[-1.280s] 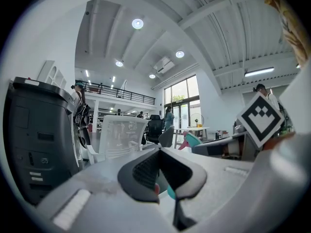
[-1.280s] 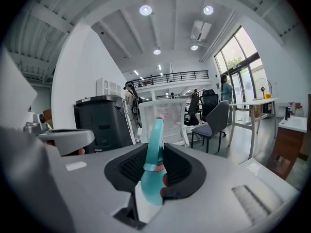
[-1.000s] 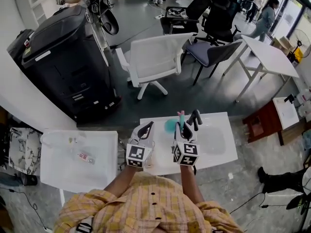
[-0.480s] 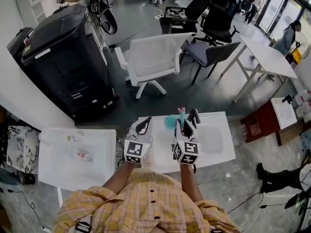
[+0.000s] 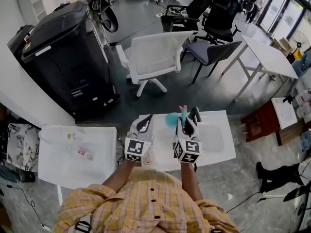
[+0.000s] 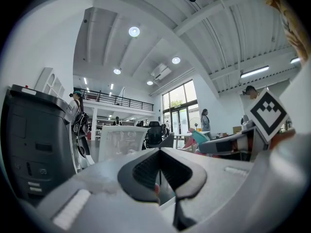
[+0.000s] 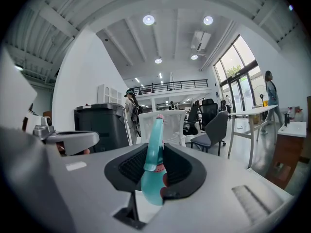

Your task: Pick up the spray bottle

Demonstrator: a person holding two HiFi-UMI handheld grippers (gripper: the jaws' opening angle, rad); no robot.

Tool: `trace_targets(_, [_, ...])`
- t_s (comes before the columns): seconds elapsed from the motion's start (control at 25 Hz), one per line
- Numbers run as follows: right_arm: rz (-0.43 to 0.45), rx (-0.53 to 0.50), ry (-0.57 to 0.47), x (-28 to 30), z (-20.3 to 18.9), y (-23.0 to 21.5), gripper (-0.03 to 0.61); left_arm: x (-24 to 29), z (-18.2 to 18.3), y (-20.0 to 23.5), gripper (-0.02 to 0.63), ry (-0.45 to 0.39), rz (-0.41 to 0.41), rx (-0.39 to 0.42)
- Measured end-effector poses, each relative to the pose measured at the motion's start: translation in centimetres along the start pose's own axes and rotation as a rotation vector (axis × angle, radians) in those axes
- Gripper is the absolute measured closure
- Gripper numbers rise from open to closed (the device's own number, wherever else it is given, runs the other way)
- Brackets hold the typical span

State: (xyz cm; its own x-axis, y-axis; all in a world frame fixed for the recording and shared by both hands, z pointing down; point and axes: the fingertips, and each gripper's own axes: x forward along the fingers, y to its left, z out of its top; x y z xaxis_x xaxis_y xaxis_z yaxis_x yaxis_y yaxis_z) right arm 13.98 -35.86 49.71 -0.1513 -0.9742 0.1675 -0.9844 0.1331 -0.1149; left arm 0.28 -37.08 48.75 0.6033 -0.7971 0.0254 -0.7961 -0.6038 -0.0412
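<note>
Since the right gripper pinches the spray bottle, I'd lift straight up; left gripper is pressed together, empty

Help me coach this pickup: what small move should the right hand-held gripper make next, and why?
Probably lift it slowly straight up: the right hand-held gripper has its jaws closed on the teal spray bottle, close to the white table.
</note>
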Motion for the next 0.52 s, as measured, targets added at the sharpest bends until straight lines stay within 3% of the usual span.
trace_targets(0.52, [-0.015,0.003,0.002,0.39,-0.32,-0.14,0.489,0.00,-0.23,0.48,0.615,-0.003,0.003,-0.001])
